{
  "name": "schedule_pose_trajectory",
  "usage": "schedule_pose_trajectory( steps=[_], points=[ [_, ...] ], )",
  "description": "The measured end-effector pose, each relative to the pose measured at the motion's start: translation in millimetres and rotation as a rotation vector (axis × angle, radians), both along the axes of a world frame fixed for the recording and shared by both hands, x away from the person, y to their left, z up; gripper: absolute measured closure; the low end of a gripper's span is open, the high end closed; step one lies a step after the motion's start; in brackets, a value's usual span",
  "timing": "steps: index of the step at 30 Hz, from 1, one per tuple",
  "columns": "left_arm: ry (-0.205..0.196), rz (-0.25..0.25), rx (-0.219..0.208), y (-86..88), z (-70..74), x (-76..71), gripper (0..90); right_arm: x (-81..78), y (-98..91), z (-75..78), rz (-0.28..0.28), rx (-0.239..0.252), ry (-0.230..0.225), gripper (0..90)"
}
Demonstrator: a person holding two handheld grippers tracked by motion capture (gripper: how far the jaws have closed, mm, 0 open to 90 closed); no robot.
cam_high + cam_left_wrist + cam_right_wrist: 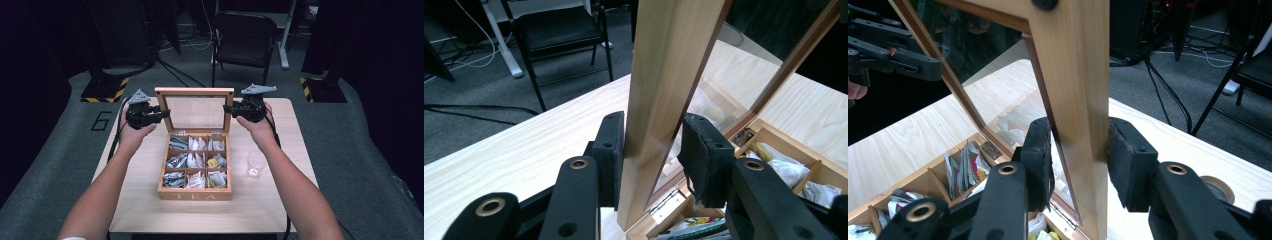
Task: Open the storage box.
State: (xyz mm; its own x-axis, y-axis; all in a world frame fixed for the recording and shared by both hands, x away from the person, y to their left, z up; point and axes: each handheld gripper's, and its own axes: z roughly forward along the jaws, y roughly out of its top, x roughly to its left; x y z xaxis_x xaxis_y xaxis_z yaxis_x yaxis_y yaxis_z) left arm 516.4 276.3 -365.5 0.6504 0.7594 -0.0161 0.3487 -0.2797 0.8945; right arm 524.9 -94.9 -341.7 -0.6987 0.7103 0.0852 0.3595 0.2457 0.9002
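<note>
The pale wooden table (280, 200) carries my wooden tea box (195, 192), below and between my tongs. Its glass-paned wooden lid (194, 91) stands upright because my left gripper (163, 114) pinches one side rail and my right gripper (227, 108) brackets the other, pads barely off the wood, steadying the sachets' (196, 178) cover.
</note>
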Motion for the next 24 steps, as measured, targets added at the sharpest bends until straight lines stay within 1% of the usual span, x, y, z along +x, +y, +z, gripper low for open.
schedule_pose_trajectory(
  steps=[3, 4, 7, 9, 13, 17, 19, 23, 24],
  points=[
    [-0.004, 0.002, 0.001, 0.1, -0.5, 1.2, 63.0, 2.4, 1.5, -3.3, -0.003, -0.012, 0.008, 60.8],
    [-0.008, 0.006, -0.002, 0.0, -1.0, 1.8, 63.3, 3.6, 2.7, -6.1, -0.009, -0.017, 0.023, 59.7],
    [-0.008, 0.010, -0.009, 0.5, -1.8, 3.6, 63.7, 5.4, 3.2, -8.4, -0.007, -0.023, 0.022, 58.6],
    [-0.008, 0.014, -0.016, 0.7, -2.4, 5.0, 64.0, 6.4, 4.1, -9.9, -0.012, -0.019, 0.029, 56.9],
    [-0.010, 0.019, -0.023, 0.7, -3.3, 7.1, 64.6, 8.0, 6.5, -11.7, -0.024, -0.024, 0.017, 55.2],
    [-0.010, 0.021, -0.027, 1.2, -4.2, 8.5, 65.0, 12.0, 8.1, -16.6, -0.025, -0.040, 0.034, 54.6],
    [-0.011, 0.022, -0.030, 1.4, -4.7, 9.0, 65.1, 14.5, 8.9, -20.9, -0.021, -0.047, 0.057, 54.6],
    [-0.006, 0.023, -0.030, 2.3, -5.2, 10.2, 65.6, 16.5, 7.7, -26.1, -0.028, -0.044, 0.064, 58.0],
    [-0.006, 0.025, -0.031, 2.2, -5.3, 10.5, 65.6, 17.2, 7.2, -27.0, -0.031, -0.037, 0.071, 59.2]
  ],
)
